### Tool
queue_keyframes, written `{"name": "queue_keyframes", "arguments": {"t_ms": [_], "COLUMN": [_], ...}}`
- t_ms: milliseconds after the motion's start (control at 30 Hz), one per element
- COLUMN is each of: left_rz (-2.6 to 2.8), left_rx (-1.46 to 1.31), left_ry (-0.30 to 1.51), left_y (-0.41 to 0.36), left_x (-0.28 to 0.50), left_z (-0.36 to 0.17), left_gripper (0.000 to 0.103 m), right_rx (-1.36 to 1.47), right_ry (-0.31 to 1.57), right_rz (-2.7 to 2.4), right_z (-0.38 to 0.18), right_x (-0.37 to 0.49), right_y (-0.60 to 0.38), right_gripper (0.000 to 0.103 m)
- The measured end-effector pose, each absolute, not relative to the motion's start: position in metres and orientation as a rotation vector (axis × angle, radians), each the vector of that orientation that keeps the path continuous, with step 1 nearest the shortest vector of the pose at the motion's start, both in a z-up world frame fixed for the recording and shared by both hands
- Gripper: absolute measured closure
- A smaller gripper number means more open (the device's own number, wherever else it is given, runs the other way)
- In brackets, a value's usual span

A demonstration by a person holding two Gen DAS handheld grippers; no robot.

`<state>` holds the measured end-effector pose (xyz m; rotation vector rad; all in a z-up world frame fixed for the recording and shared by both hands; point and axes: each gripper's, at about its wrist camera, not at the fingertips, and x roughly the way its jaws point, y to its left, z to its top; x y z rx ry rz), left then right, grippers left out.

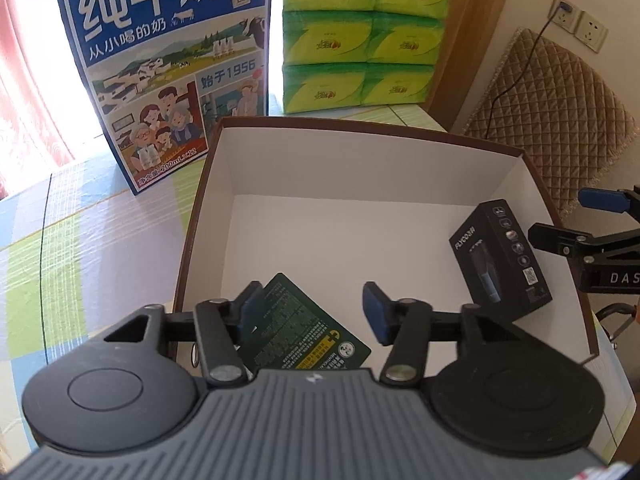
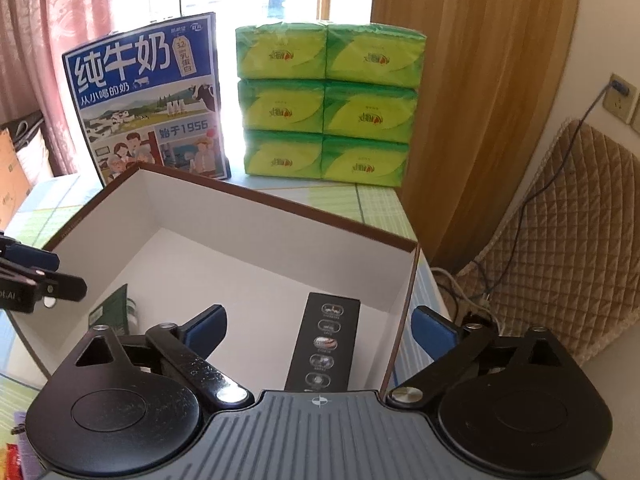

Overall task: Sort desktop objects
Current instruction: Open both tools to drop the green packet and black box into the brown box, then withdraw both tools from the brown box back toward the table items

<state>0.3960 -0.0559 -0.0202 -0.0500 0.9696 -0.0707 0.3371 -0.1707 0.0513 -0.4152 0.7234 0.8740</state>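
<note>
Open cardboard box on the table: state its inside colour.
White inside, brown rim; the left wrist view shows it best.

I'm in a home — pink curtains (image 2: 60, 40) at ten o'clock, milk carton (image 2: 152, 108), tissue packs (image 2: 328, 108), checked tablecloth (image 1: 60, 240).

Black carton (image 1: 502, 258), green packet (image 1: 298, 326) inside box (image 1: 320, 164)

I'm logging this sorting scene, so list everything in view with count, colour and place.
storage box: 1, white inside, brown rim, centre of table
black carton: 1, black, inside box, right side
green packet: 1, dark green, inside box, left near side
milk case: 1, blue, upright behind box
tissue packs: 6, green, stacked behind box
tablecloth: 1, pastel checks
quilted cushion: 1, tan, right
left gripper: open, over packet
right gripper: open, over carton
</note>
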Motion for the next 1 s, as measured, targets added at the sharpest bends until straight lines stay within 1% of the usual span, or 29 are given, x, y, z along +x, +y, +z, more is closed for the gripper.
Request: {"name": "queue_keyframes", "arguments": {"t_ms": [67, 133, 267, 367, 667, 1000], "left_rz": [-0.073, -0.075, -0.086, -0.088, -0.065, -0.058], "left_rx": [-0.039, -0.031, -0.044, -0.038, -0.028, -0.053], "left_ry": [0.96, 0.947, 0.93, 0.93, 0.935, 0.908], "left_y": [-0.058, -0.059, -0.061, -0.064, -0.065, -0.061], "left_x": [0.391, 0.386, 0.374, 0.363, 0.328, 0.271], "left_z": [-0.016, -0.011, -0.001, 0.004, 0.014, 0.031], "left_gripper": [0.046, 0.039, 0.038, 0.032, 0.027, 0.023], "right_rx": [-0.407, -0.403, -0.391, -0.388, -0.384, -0.364], "right_ry": [0.725, 0.726, 0.739, 0.76, 0.78, 0.783], "right_rz": [0.873, 0.87, 0.871, 0.882, 0.904, 0.912], "right_z": [0.053, 0.055, 0.06, 0.063, 0.071, 0.078], "right_x": [0.334, 0.331, 0.325, 0.319, 0.291, 0.26], "right_y": [-0.174, -0.177, -0.182, -0.186, -0.203, -0.239], "right_gripper": [0.005, 0.004, 0.002, 0.002, 0.002, 0.002]}}
